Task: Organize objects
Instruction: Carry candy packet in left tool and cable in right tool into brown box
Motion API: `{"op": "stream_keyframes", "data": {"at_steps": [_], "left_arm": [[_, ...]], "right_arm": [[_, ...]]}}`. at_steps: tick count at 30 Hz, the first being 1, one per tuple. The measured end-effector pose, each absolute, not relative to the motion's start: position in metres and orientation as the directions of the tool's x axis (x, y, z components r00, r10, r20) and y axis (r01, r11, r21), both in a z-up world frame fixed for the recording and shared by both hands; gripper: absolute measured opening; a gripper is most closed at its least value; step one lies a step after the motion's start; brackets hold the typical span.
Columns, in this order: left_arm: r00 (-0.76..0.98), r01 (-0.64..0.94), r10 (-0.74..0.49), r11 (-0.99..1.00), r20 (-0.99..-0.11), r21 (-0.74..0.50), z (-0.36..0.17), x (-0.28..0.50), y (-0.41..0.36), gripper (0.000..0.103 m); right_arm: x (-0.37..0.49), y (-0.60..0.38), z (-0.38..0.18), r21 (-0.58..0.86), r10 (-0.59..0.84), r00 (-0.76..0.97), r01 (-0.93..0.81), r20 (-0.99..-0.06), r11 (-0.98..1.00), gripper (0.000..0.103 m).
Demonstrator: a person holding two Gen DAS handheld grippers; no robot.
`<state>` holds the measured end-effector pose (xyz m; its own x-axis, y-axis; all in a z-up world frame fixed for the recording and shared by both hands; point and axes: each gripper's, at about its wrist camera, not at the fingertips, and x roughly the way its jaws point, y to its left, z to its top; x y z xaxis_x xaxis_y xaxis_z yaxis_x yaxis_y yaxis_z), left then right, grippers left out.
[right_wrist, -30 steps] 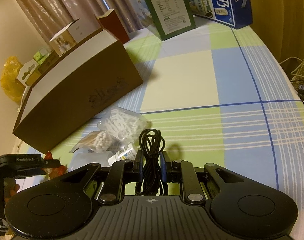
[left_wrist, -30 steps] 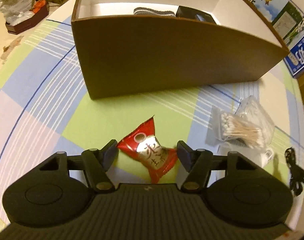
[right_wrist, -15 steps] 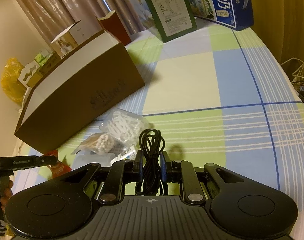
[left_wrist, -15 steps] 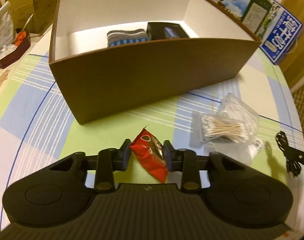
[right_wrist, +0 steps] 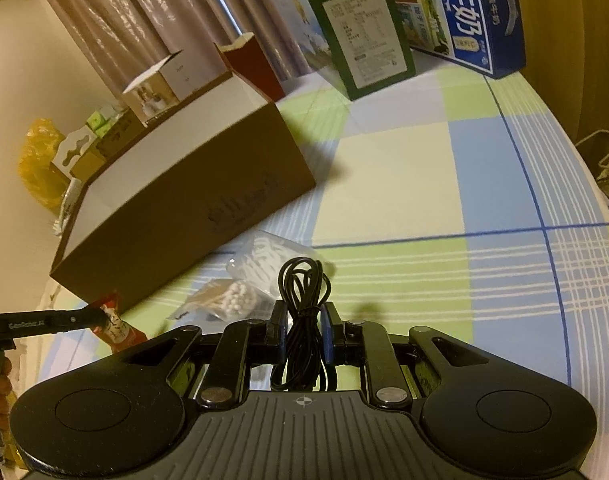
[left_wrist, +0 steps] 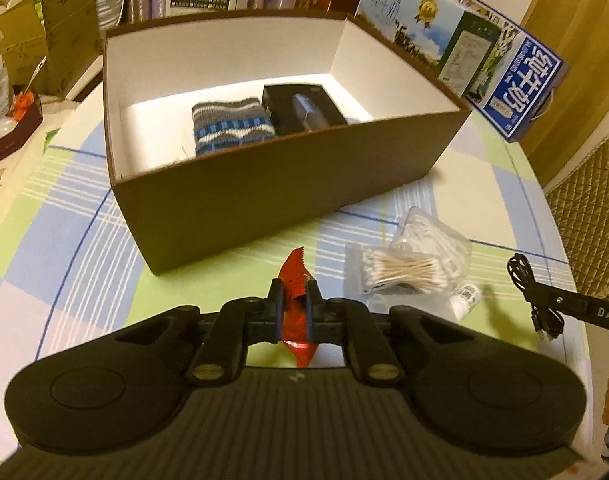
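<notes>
My left gripper (left_wrist: 293, 292) is shut on a red snack packet (left_wrist: 294, 276), lifted above the checked tablecloth in front of the brown box (left_wrist: 288, 184). Inside the box lie a striped knitted item (left_wrist: 232, 126) and a black case (left_wrist: 304, 110). My right gripper (right_wrist: 303, 314) is shut on a coiled black cable (right_wrist: 303, 304), held over the cloth to the right of the box (right_wrist: 184, 216). In the right wrist view the left gripper's finger holds the red packet (right_wrist: 116, 326) at the lower left.
Bags of cotton swabs (left_wrist: 404, 270) and white sticks (left_wrist: 432, 236) plus a small white tube (left_wrist: 464, 298) lie right of the packet. Milk cartons (left_wrist: 520, 88) stand behind the box. A quilted chair (left_wrist: 588, 232) is beyond the table's right edge.
My left gripper closed on the red packet and lifted it off the cloth, rising so the box's inside shows. The right gripper kept the cable and barely moved.
</notes>
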<state>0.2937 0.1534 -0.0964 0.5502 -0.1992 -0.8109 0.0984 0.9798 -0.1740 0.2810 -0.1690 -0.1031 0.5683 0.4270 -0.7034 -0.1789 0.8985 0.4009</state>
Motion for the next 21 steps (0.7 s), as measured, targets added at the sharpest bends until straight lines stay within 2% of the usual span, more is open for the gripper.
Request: {"op": "stream_keyframes", "data": {"at_steps": [13,21], "left_arm": [[0.677,0.142,-0.248,0.968,-0.693,-0.207,-0.021,0.291,0.165,0.007],[0.763,0.091,-0.189,0.978,-0.619,-0.188,0.011,0.324,0.187,0.007]], "right_arm": [[0.31,-0.133,-0.054,0.435,0.554,0.587,-0.347,-0.59,0.831,0.014],[0.363,-0.092,-0.024,0.415,0.61,0.6,-0.448,-0.517,0.792,0.014]]}}
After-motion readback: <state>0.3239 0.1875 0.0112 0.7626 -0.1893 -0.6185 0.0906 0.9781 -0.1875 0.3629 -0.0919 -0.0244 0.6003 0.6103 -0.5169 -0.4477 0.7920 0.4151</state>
